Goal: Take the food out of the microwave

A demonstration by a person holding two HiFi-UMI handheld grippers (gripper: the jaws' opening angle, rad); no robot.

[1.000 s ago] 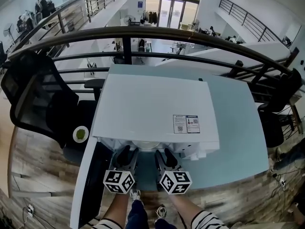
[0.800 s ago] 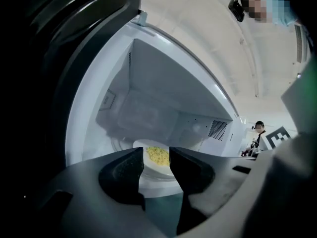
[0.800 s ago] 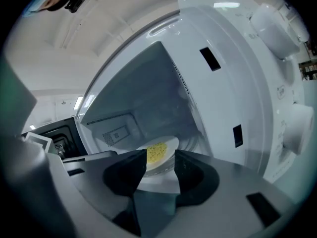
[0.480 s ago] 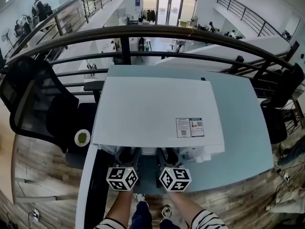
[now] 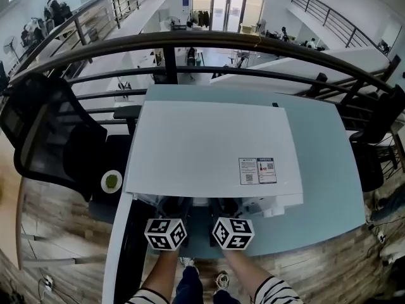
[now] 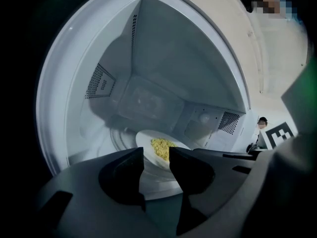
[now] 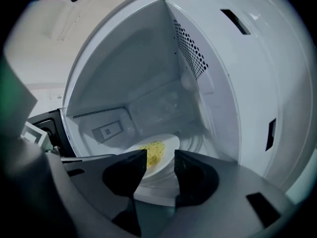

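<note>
A white microwave (image 5: 209, 147) stands on a pale blue table (image 5: 323, 170), its door (image 5: 130, 246) swung open to the left. Inside, a white plate (image 6: 148, 139) with yellow food (image 6: 162, 148) rests on the turntable. My left gripper (image 5: 172, 206) and right gripper (image 5: 223, 206) reach side by side into the cavity mouth, their tips hidden under the microwave's top in the head view. The left gripper (image 6: 156, 160) is open, with the plate showing through the gap just beyond its jaws. The right gripper (image 7: 160, 165) is open too, facing the plate (image 7: 166, 144) and food (image 7: 154, 152).
A black mesh chair (image 5: 50, 138) stands left of the table, and beside it lies a small white plate (image 5: 111, 181) with something green on it. A dark curved railing (image 5: 209, 43) runs behind the table. The cavity walls close in round both grippers.
Both grippers have moved forward, deeper under the microwave's top edge. Their marker cubes now sit closer to the microwave front.
</note>
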